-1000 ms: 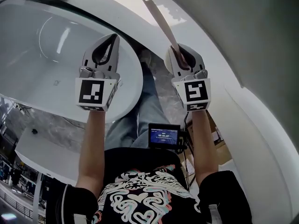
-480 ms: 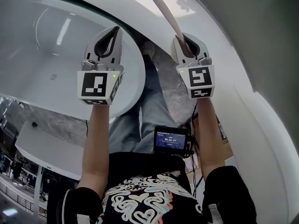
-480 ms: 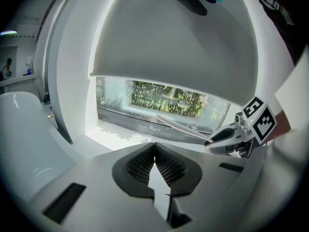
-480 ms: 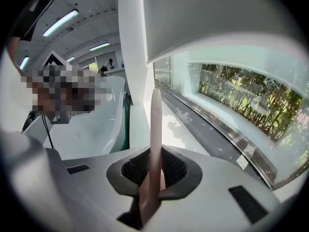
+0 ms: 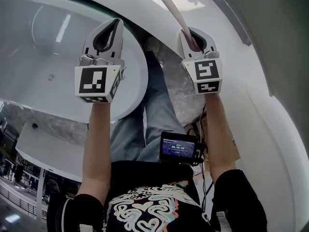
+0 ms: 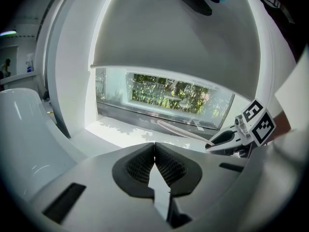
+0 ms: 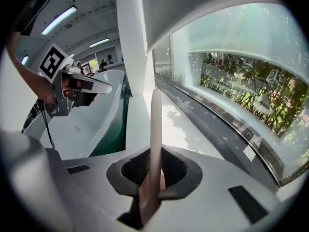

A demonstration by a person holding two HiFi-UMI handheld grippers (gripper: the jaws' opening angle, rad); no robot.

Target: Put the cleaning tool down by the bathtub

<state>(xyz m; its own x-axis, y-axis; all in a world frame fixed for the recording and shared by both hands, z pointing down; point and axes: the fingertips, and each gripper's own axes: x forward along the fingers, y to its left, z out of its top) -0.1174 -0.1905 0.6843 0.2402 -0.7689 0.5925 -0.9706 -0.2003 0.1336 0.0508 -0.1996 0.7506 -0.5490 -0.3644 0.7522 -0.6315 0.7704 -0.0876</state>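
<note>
While the right hand-held gripper [image 5: 194,36] clamped the cleaning tool [image 5: 173,7] at upper centre | left hand-held gripper [image 5: 108,30] was pressed together, empty | tool judged light, stiff, slim; best held low on its handle.

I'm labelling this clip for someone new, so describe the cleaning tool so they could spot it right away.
Find the big white bathtub, then the white ledge beside it along the window. Over that ledge the right tongs clamp the cleaning tool, a long slim stick pointing away from the person. It is the only pale pink thing among all the white.
</note>
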